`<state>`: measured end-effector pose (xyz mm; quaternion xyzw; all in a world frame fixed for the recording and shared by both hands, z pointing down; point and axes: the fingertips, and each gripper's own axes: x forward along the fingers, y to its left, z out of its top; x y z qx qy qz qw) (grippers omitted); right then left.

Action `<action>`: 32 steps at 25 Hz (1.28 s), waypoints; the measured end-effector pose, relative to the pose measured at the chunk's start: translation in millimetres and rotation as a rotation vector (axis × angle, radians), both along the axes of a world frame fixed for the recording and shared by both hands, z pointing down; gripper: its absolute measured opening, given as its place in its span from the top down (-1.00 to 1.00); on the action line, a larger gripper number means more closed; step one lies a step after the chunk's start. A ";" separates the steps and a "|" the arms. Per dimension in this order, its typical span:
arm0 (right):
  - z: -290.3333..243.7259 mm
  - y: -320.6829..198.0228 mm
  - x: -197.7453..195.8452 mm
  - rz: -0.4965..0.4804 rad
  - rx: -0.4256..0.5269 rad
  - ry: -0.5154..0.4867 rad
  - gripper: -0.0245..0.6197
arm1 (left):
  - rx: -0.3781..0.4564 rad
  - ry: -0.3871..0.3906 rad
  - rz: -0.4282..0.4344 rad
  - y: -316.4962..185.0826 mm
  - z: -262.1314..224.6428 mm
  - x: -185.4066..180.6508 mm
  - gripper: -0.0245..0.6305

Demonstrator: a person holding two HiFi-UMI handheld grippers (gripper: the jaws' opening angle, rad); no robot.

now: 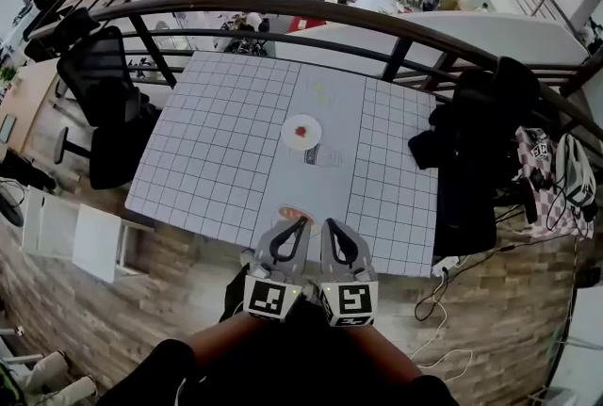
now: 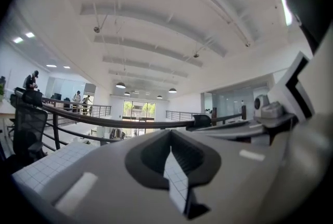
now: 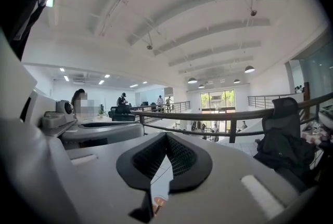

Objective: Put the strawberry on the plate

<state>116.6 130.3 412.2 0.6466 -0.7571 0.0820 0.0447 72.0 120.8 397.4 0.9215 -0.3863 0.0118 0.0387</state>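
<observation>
The head camera looks from over the near edge, steeply down on the table (image 1: pixel 217 140) and out to the railing (image 1: pixel 311 13); the left gripper (image 1: pixel 300 225) and right gripper (image 1: pixel 332 227) sit close under it. Their own cameras ride just behind the jaws, side by side and tilted up at the ceiling (image 2: pixel 156 20); all three views share the railing, and each gripper view catches its neighbour at the edge.

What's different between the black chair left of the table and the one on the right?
The left chair is bare, its back and seat plain to see; the right chair is heaped with dark clothing. The left chair stands by the table's left edge, the right chair by its right edge. Both are black office chairs.
</observation>
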 end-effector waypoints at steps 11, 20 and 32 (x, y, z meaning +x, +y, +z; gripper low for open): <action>5.6 3.0 7.6 -0.003 -0.013 0.011 0.93 | 0.022 0.024 -0.006 3.4 -3.7 2.1 0.90; 1.3 -2.0 11.3 -0.003 -0.004 0.018 0.93 | 0.004 0.047 -0.016 -1.5 -3.5 6.4 0.90; 5.1 -1.1 13.7 -0.025 -0.011 0.039 0.93 | -0.016 0.055 -0.019 -0.2 2.9 14.4 0.90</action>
